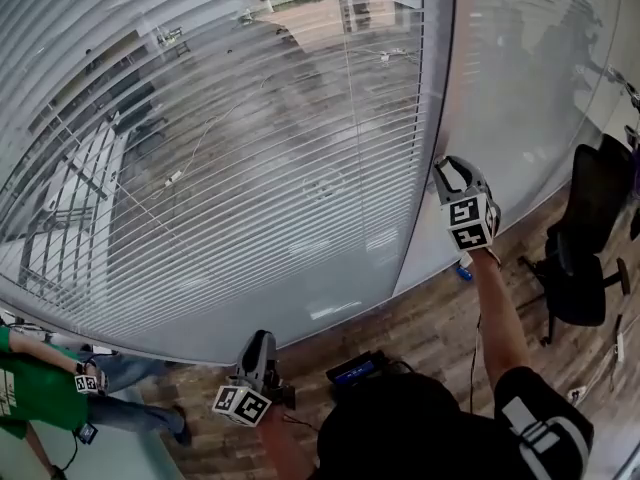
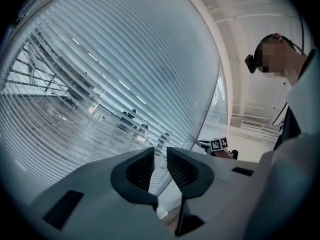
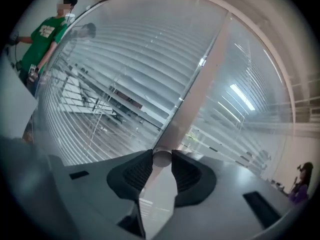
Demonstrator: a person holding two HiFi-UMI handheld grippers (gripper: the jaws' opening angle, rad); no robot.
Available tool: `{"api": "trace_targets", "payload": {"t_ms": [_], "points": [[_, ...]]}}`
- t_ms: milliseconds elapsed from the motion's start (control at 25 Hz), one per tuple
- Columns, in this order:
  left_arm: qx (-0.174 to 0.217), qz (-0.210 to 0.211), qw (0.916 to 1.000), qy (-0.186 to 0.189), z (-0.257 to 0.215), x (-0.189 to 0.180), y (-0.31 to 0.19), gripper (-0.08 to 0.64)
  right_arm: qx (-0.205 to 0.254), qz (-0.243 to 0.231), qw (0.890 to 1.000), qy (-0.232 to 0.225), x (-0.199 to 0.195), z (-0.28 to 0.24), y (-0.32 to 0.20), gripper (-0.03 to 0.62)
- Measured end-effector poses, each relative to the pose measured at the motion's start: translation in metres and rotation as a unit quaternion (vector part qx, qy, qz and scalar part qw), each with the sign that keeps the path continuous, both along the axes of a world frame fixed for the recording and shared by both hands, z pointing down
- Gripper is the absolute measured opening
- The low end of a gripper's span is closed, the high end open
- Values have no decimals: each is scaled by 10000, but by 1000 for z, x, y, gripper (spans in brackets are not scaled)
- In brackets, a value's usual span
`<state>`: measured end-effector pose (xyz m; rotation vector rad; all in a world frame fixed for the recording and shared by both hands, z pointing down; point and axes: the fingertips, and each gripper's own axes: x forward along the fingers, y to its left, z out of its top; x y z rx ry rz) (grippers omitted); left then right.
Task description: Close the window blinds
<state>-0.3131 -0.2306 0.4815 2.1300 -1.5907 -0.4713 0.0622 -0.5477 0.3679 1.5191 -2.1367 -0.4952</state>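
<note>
Closest, down low: left gripper (image 1: 260, 340), jaws a little apart, holding nothing. Higher up, right gripper (image 1: 446, 166) squeezed tight on a small round knob (image 3: 161, 158) by the grey post (image 3: 200, 84) between two panes. Window blinds (image 1: 230, 168) behind the glass, slats flat, with see-through gaps.

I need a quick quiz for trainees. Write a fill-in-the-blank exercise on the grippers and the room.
1. The right gripper is shut on a round ___ on the post between the panes.
2. The left gripper holds ___ between its jaws.
3. The office chair is ___.
4. The bystander's shirt is ___.
Missing words: knob; nothing; black; green.
</note>
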Motion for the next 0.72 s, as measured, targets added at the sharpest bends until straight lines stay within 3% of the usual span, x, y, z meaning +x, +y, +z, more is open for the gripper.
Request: {"api": "trace_targets", "payload": {"t_ms": [80, 120, 200, 280, 360, 400, 440, 480, 560, 600, 640, 720], "points": [[-1, -18, 10000, 15, 1, -1, 0, 89, -299, -73, 9958, -859, 3, 2, -2, 124], [-5, -25, 10000, 21, 0, -2, 0, 89, -511, -129, 9870, -1519, 5, 2, -4, 124], [-20, -34, 10000, 28, -1, -2, 1, 89, -1001, -262, 9492, -2973, 11, 2, -6, 124], [-29, -42, 10000, 36, 0, -3, 0, 89, -1408, -391, 8972, -4167, 16, 4, -9, 124], [-29, -43, 10000, 43, 0, -3, -1, 89, -1607, -522, 8567, -4874, 16, 2, -10, 124], [-28, -38, 10000, 45, 0, -4, -1, 89, -1635, -594, 8494, -4983, 14, 1, -10, 124], [-30, -32, 10000, 43, -1, -4, -2, 89, -1612, -642, 8579, -4835, 12, 1, -9, 124], [-33, -26, 10000, 39, -2, -4, -2, 89, -1514, -623, 8846, -4367, 11, 3, -8, 125], [-42, -21, 10000, 32, -3, -4, -2, 89, -1034, -360, 9564, -2707, 9, 8, -6, 152], [-46, -22, 10000, 30, -3, -4, -2, 89, -752, -233, 9789, -1886, 8, 8, -4, 160], [-49, -22, 10000, 28, -3, -4, -2, 89, -531, -181, 9902, -1282, 6, 7, -2, 161], [-55, -18, 10000, 21, -3, -3, -1, 89, -270, -213, 9976, -607, 0, 4, 0, 160]]}}
